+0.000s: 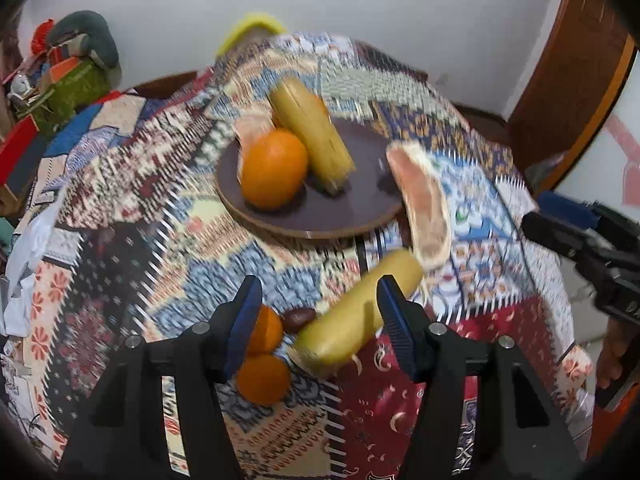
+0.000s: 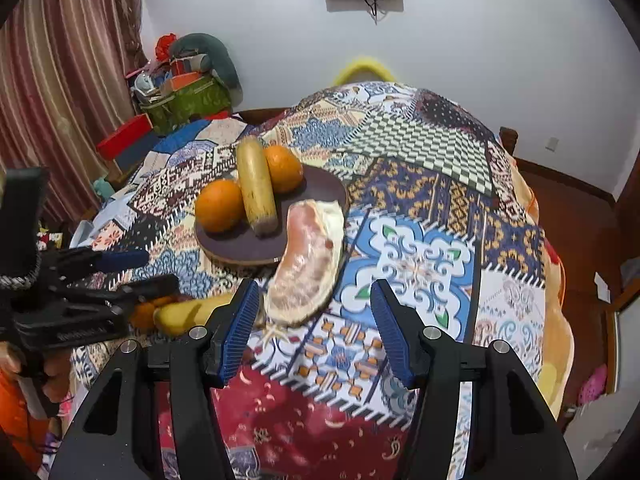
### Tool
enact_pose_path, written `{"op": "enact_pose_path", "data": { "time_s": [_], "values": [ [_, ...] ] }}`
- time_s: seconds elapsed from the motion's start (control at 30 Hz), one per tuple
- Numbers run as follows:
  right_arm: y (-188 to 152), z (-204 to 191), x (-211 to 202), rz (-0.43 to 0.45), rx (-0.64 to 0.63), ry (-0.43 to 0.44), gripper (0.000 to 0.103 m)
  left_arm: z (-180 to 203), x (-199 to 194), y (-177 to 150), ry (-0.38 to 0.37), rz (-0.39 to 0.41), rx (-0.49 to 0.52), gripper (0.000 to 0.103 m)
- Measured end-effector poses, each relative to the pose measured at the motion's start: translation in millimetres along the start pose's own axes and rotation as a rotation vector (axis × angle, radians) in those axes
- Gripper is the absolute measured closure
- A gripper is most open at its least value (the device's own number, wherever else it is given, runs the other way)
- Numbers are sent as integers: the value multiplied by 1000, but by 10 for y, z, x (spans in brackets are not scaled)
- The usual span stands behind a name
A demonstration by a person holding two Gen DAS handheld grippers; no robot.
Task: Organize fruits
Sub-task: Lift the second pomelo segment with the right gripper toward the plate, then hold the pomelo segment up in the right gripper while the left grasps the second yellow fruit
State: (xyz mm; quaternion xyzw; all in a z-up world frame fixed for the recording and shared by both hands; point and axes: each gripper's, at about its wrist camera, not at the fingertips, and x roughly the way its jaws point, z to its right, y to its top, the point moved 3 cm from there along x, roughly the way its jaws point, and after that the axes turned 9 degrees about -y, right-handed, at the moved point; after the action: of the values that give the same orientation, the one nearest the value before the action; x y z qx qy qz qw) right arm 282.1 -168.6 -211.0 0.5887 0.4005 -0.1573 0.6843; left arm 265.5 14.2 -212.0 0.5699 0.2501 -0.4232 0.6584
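Note:
A dark round plate (image 1: 320,216) (image 2: 320,192) on the patchwork cloth holds an orange (image 1: 274,168), a banana (image 1: 310,132) (image 2: 256,184) and, in the right wrist view, two oranges (image 2: 219,205). A peeled pomelo wedge (image 1: 422,208) (image 2: 308,264) lies by the plate's rim. A second banana (image 1: 356,316) (image 2: 192,314), two small oranges (image 1: 262,372) and a brown date (image 1: 299,317) lie on the cloth. My left gripper (image 1: 316,320) is open over the second banana. My right gripper (image 2: 314,328) is open just short of the pomelo wedge.
The table is round and drops off on every side. A green box with clutter (image 2: 184,100) and a red box (image 2: 124,140) stand at the far left. A yellow chair back (image 2: 362,66) shows behind the table. A curtain (image 2: 60,80) hangs left.

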Motion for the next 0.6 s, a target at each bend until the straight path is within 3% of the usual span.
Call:
{"op": "enact_pose_path", "data": {
  "time_s": [0.13,0.6],
  "values": [
    [-108,22,73,-36,15,8,49,43,189,-84,10,-43,11,44],
    [-216,42,212,-89,35,36,49,194,377,-134,-6,-62,75,43]
  ]
}}
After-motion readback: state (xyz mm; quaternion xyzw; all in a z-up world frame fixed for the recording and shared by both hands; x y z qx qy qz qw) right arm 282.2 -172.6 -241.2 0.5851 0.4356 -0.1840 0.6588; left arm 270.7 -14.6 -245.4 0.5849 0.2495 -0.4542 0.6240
